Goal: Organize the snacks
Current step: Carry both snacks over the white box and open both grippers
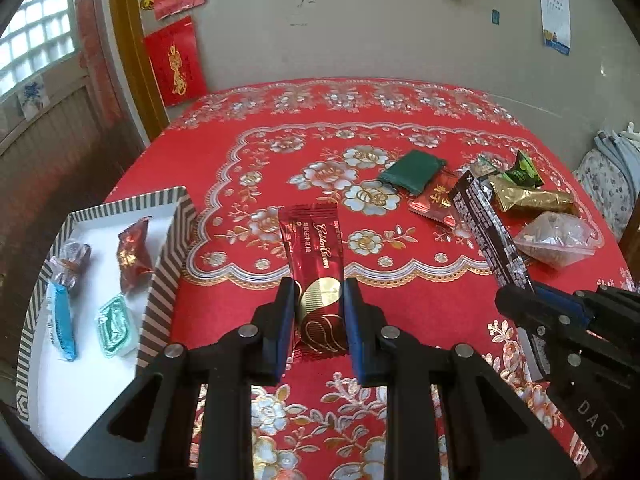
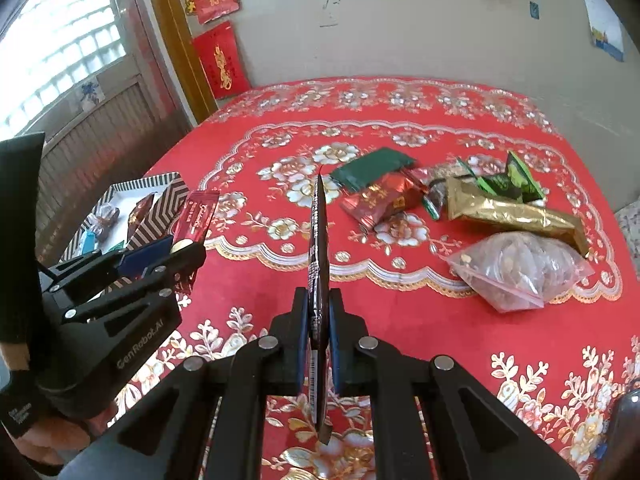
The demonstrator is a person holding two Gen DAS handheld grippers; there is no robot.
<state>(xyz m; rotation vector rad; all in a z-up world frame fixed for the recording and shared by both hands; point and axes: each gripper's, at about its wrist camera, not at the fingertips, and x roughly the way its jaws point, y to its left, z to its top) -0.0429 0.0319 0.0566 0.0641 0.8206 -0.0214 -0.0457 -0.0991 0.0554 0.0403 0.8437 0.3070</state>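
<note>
My left gripper (image 1: 318, 300) is shut on a red and gold snack bar (image 1: 314, 248), held flat above the tablecloth; the right wrist view shows that gripper (image 2: 176, 252) with the bar (image 2: 200, 216) at the left. My right gripper (image 2: 319, 312) is shut on a dark flat snack packet (image 2: 319, 240), seen edge-on; in the left wrist view that packet (image 1: 486, 224) slants up from the right gripper (image 1: 524, 296). A striped box (image 1: 160, 264) at the left holds several wrapped snacks.
On the red flowered tablecloth (image 2: 256, 292) at the right lie a green pouch (image 2: 370, 168), a red packet (image 2: 376, 200), a gold packet (image 2: 516, 212), green wrappers (image 2: 514, 182) and a clear bag of snacks (image 2: 520, 272). A wall stands behind the table.
</note>
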